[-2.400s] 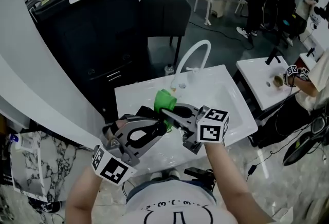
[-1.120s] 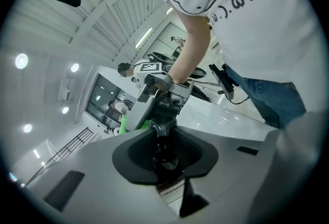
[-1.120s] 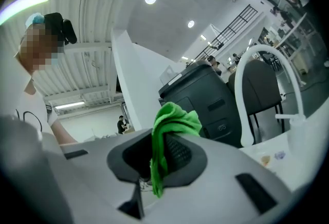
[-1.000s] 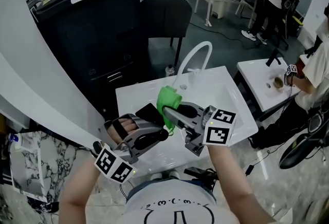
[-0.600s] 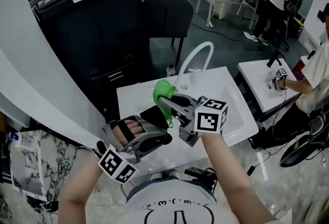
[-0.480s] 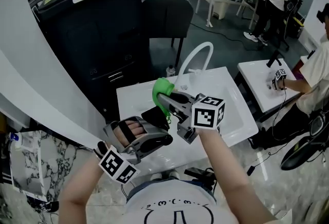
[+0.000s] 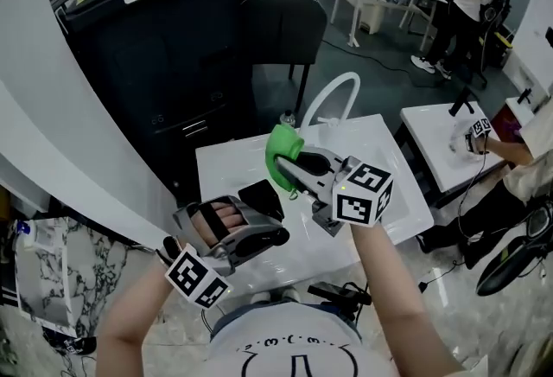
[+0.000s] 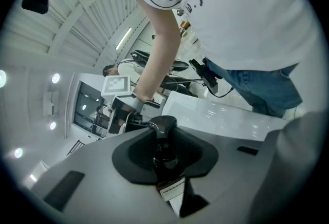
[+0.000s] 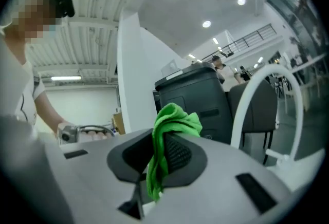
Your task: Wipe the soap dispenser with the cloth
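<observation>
My left gripper (image 7: 273,223) is shut on a black soap dispenser (image 7: 261,196) and holds it above the white sink counter (image 7: 393,194). In the left gripper view the dispenser (image 8: 163,152) stands between the jaws, pump head up and label low. My right gripper (image 7: 290,169) is shut on a bunched green cloth (image 7: 282,156), held just above and right of the dispenser with a small gap showing. In the right gripper view the cloth (image 9: 170,124) hangs over and down between the jaws.
A white arched faucet (image 7: 333,98) rises behind the sink. A black cabinet (image 7: 147,47) and a dark chair (image 7: 281,29) stand beyond it. To the right is a second white sink (image 7: 436,142), where another person's hand works. Tables and people fill the back.
The right gripper has rolled and shifted a little to the right with the cloth, away from the dispenser. The left gripper and the dispenser have stayed almost still.
</observation>
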Motion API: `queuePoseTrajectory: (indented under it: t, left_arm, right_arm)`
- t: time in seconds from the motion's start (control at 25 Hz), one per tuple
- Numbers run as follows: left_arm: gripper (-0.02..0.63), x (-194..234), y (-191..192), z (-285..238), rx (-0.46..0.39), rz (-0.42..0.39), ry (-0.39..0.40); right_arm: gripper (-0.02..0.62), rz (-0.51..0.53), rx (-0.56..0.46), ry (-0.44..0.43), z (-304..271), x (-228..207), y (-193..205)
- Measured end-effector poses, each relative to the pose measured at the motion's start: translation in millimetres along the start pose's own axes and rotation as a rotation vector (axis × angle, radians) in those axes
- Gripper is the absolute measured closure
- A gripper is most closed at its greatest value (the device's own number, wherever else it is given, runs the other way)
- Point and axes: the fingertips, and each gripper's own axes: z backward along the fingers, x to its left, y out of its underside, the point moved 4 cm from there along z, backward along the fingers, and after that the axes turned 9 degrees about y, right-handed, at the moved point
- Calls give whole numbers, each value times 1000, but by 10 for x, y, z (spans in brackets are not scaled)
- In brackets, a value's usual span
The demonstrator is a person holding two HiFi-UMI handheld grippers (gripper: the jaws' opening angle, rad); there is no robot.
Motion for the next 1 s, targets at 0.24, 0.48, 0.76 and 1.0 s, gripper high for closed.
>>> queuePoseTrajectory:
  t: [0.24, 0.48, 0.76, 1.0]
  left_arm:
    - [514, -6, 46, -1, 13, -29, 30]
    - [514, -29, 68, -38, 20, -71, 84]
    - [512, -79, 26, -88, 31, -90, 110]
    - [512, -165, 12, -128, 61, -107, 145]
  right_arm:
    - [546, 421, 220, -142, 148, 279, 109]
    - [546, 622, 409, -300, 163, 422, 219]
    - [546, 775, 616, -454, 178, 546, 409]
    - [546, 774, 685, -474, 4, 497, 502]
